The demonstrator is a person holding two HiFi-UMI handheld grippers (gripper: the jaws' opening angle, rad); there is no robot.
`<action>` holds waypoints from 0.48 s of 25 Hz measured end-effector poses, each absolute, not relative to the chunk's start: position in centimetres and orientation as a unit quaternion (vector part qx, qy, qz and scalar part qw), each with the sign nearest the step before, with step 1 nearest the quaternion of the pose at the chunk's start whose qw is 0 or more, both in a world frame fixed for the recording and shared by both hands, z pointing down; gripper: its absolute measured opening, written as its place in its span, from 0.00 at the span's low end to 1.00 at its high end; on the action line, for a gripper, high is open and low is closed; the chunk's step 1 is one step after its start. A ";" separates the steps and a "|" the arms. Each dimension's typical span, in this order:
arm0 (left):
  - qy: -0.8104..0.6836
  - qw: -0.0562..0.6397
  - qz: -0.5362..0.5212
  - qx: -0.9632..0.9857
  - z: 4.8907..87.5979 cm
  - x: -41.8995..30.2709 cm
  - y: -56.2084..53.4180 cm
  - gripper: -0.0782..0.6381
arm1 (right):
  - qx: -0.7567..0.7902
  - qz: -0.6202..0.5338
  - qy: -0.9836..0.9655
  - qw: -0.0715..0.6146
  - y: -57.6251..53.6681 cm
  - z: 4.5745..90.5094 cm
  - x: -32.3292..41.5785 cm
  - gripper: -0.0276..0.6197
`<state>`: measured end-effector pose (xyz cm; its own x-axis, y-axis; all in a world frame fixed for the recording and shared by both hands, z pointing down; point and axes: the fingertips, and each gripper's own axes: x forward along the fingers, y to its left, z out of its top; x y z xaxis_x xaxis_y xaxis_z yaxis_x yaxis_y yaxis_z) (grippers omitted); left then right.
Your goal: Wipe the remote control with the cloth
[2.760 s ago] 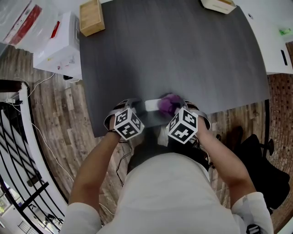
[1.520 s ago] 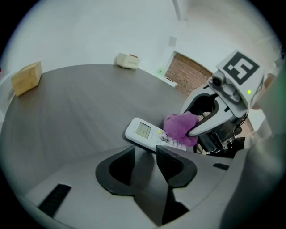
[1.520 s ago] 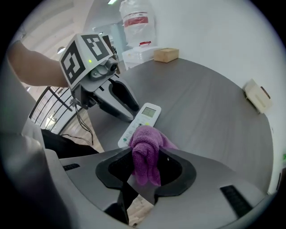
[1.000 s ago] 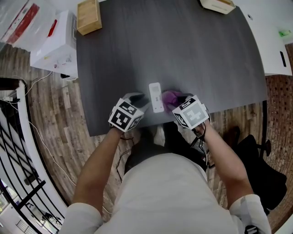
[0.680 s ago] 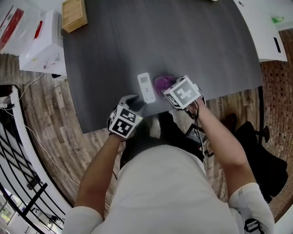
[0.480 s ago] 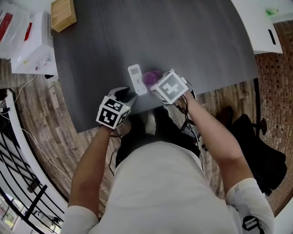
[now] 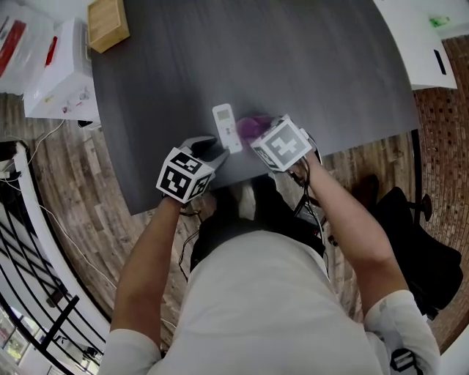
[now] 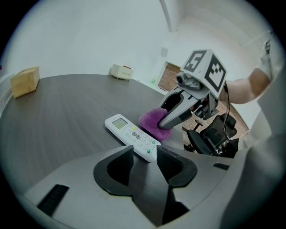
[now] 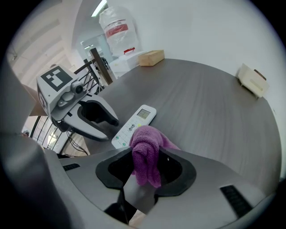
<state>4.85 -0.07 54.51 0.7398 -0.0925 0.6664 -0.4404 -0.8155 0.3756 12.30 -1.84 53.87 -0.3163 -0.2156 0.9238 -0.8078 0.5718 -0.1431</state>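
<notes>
A white remote control (image 7: 226,128) lies lengthwise near the front edge of the dark grey table (image 7: 293,66). My left gripper (image 7: 218,145) reaches in from the lower left. In the left gripper view its jaws (image 8: 145,152) bracket the near end of the remote (image 8: 132,135), their pads against it. My right gripper (image 9: 146,153) is shut on a bunched purple cloth (image 9: 147,136). The cloth (image 7: 253,126) rests on the table, touching the remote's right side. From the left gripper view the right gripper (image 8: 164,123) presses the cloth (image 8: 152,121) down beside the keypad.
A wooden box (image 7: 108,22) stands at the table's far left corner, and a small cream box (image 9: 252,80) at the far edge. White cartons (image 7: 58,73) sit on the floor at left. A black chair (image 7: 410,234) stands right of the person.
Since the earliest frame the remote has turned from crosswise to lengthwise, and the cloth has come off its top to its right side. Over the last second only the head view shifts.
</notes>
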 end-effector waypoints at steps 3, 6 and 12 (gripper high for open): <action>-0.163 0.277 0.289 0.902 52.3 4.1 0.2 0.32 | 0.365 0.300 -0.751 0.462 -1.8 52.4 14.6 0.27; -0.192 0.295 0.238 0.905 49.6 2.2 0.2 0.32 | 0.406 0.291 -0.742 0.447 -2.0 50.1 18.7 0.27; -0.250 0.324 0.146 0.901 45.2 -2.5 0.3 0.32 | 0.494 0.254 -0.716 0.423 -1.4 44.9 26.8 0.27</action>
